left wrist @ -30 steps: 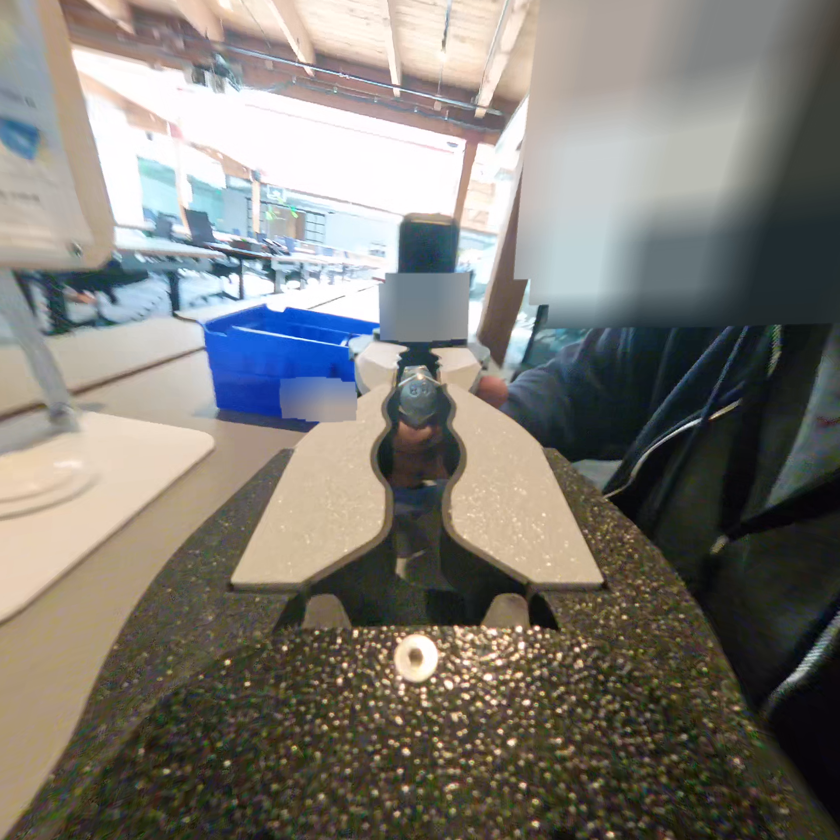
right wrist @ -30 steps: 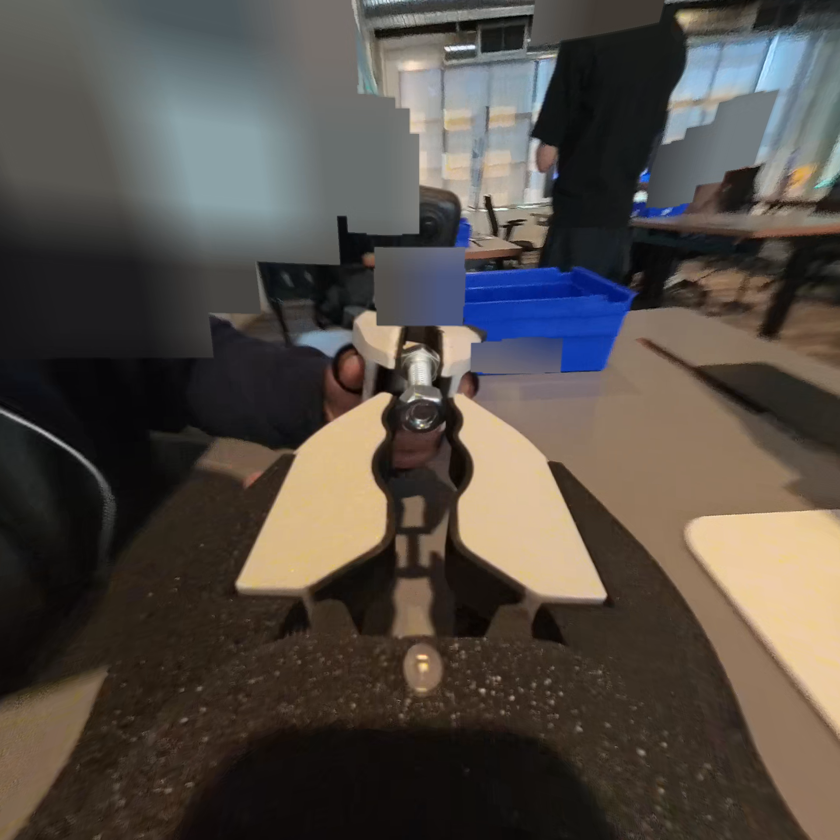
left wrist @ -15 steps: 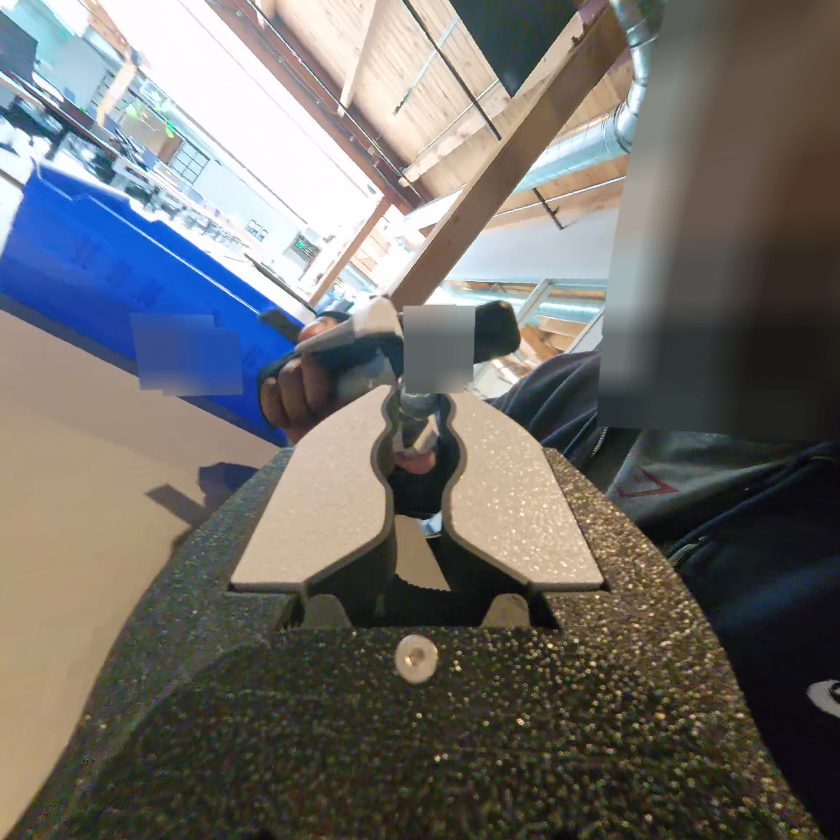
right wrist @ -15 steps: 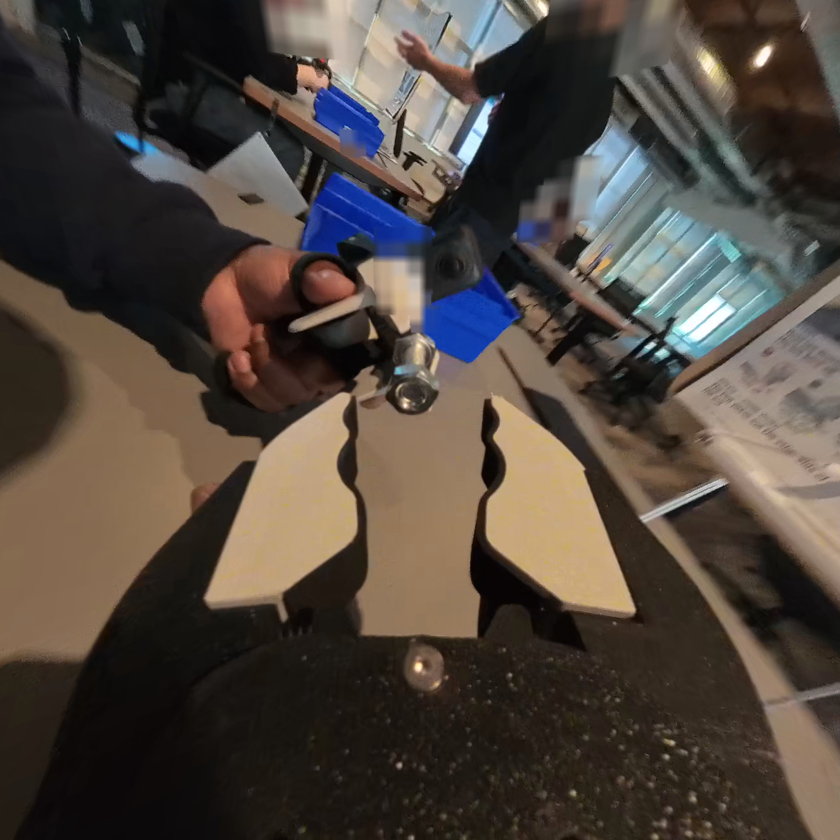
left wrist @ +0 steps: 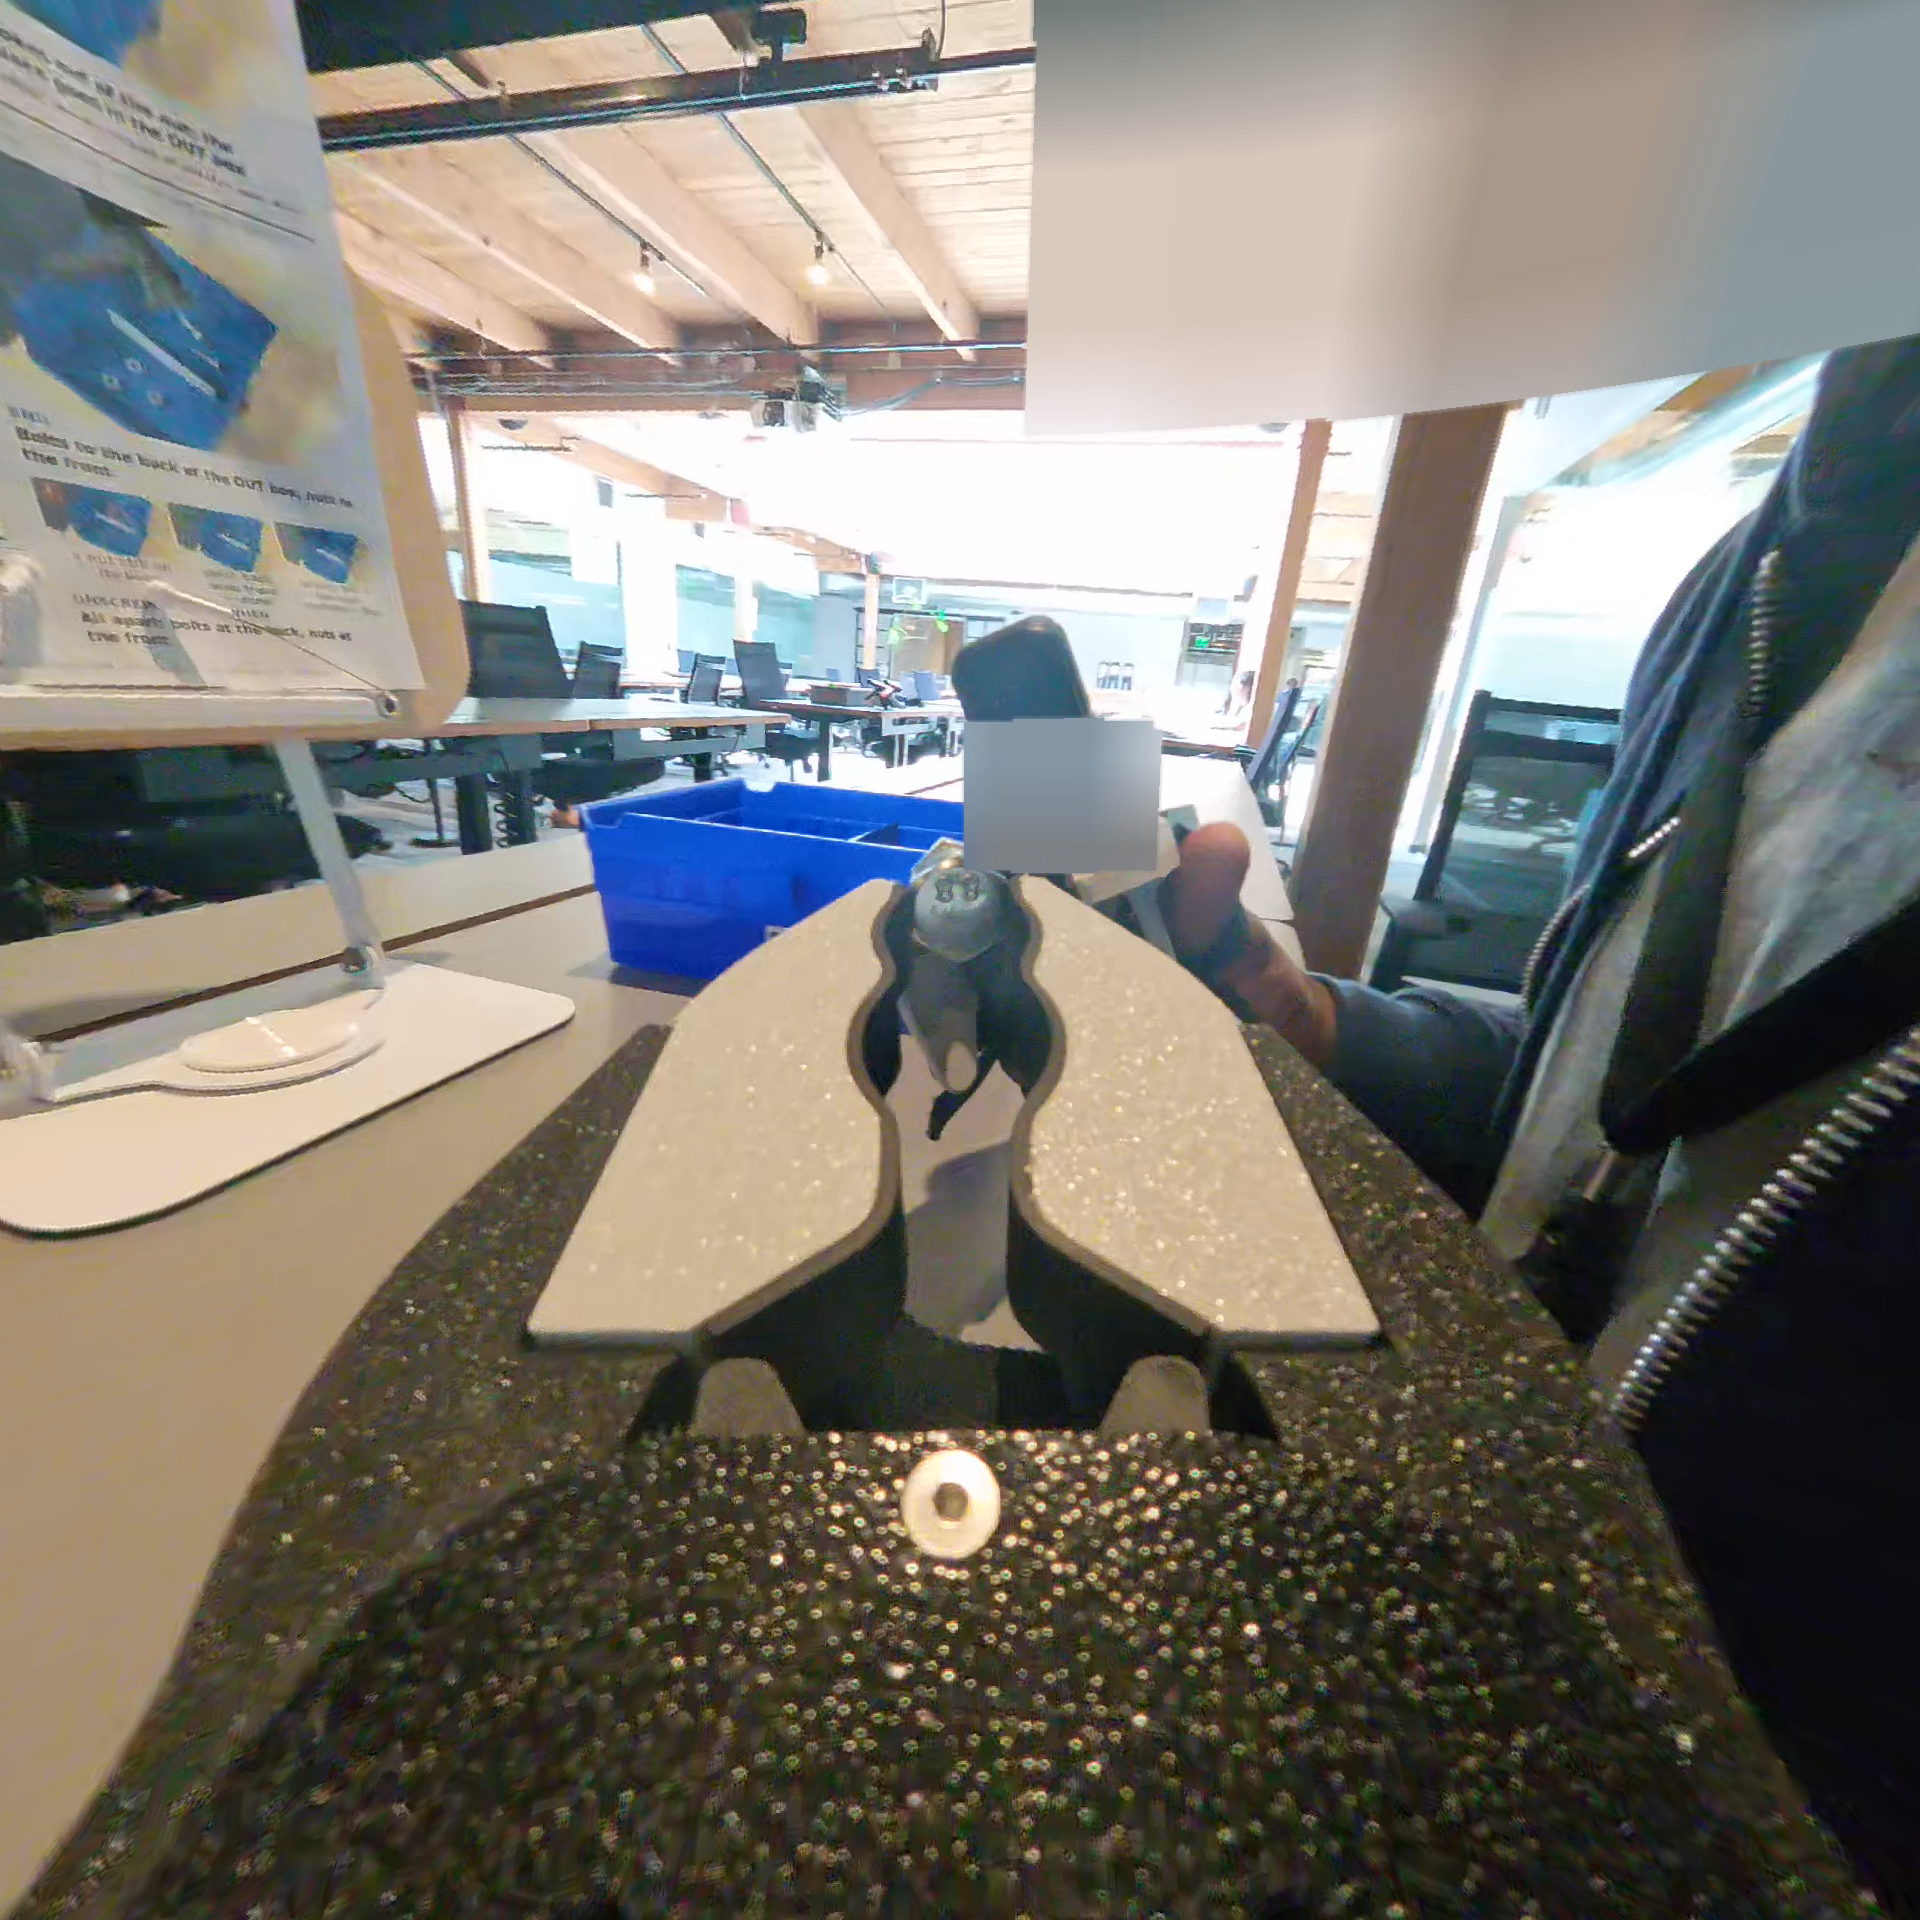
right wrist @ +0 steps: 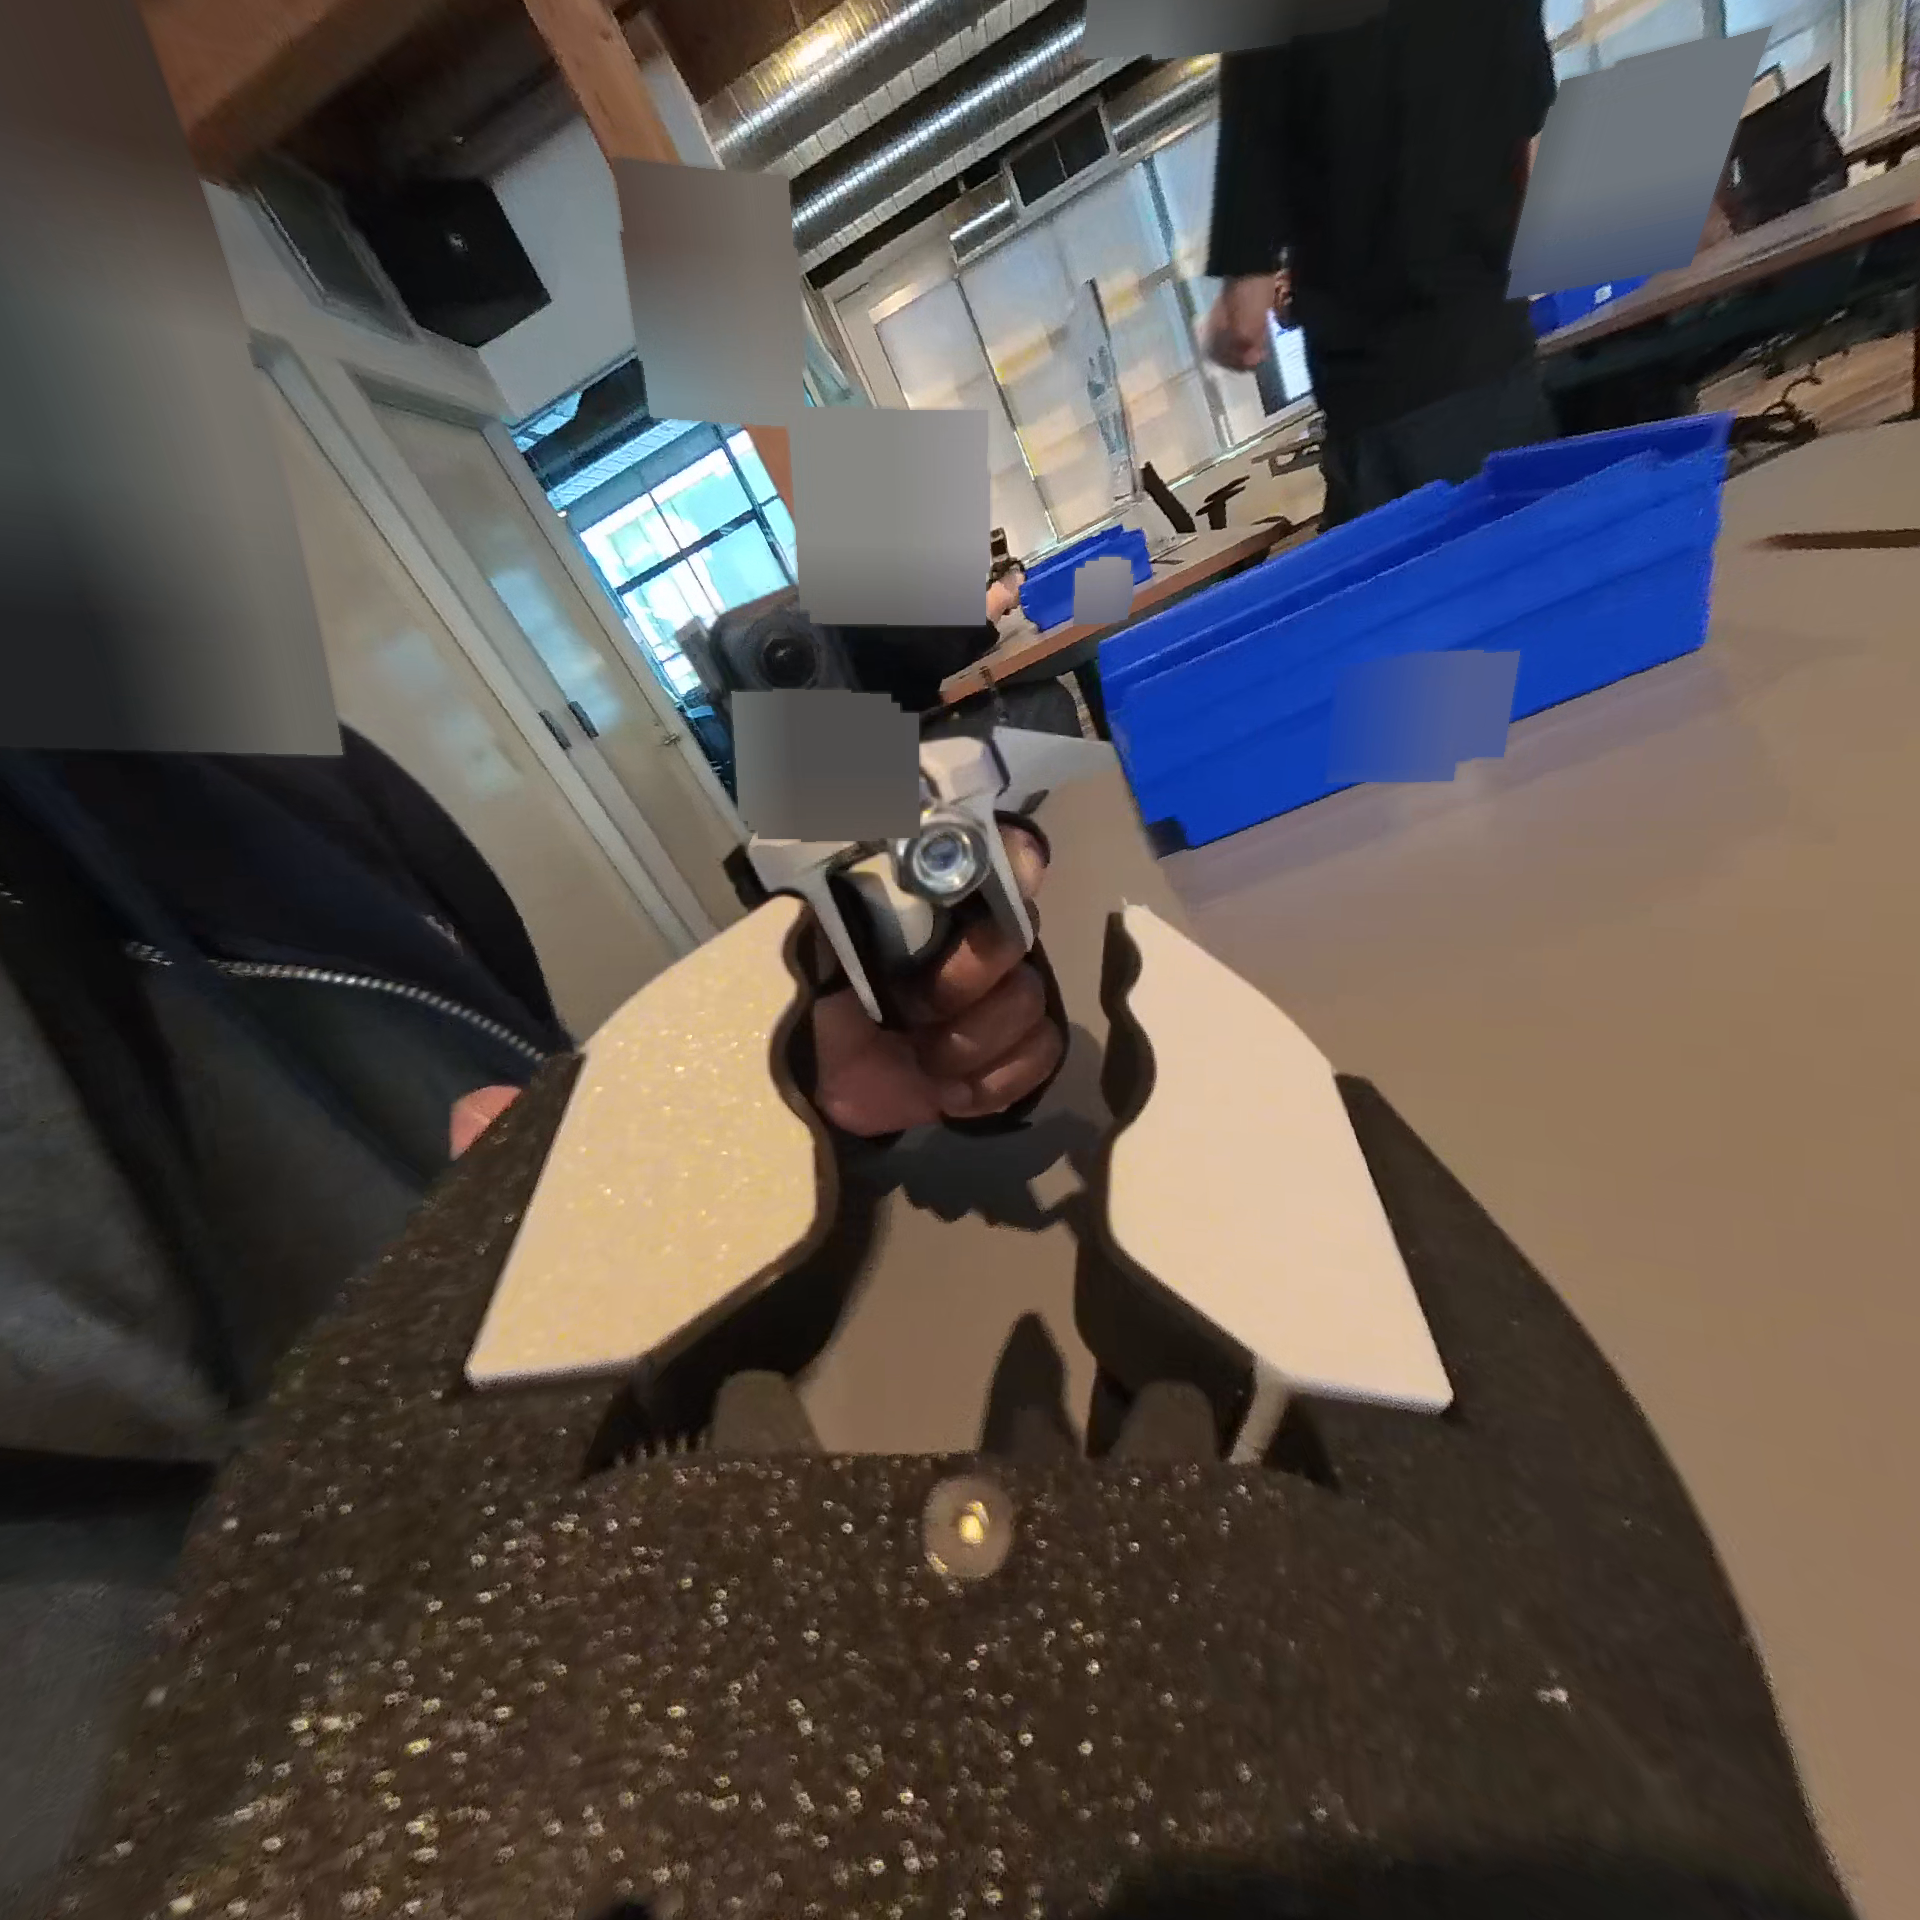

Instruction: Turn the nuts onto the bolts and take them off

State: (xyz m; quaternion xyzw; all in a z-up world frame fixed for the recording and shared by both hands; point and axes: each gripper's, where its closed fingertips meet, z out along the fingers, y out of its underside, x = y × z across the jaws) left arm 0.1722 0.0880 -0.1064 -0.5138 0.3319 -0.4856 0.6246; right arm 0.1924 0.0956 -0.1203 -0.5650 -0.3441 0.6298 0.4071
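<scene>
Between the left gripper's (left wrist: 956,920) closed fingers sits the bolt (left wrist: 954,912) head, while the right gripper (right wrist: 961,914) stands wide, apparently clear of the nut (right wrist: 943,862).

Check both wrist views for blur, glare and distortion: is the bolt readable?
Left wrist view: sharp; silver hex-head bolt crisp, far windows blown out, wide-angle bending at edges. Right wrist view: tilted, motion-smeared at the blue plastic bin; shiny steel nut on the bolt end shows glare but stays readable.

Speckled black gripper (left wrist: 956,925) bodies, pale grey wavy-edged fingers (left wrist: 748,1122); navy zipped jacket (left wrist: 1766,1039).
</scene>
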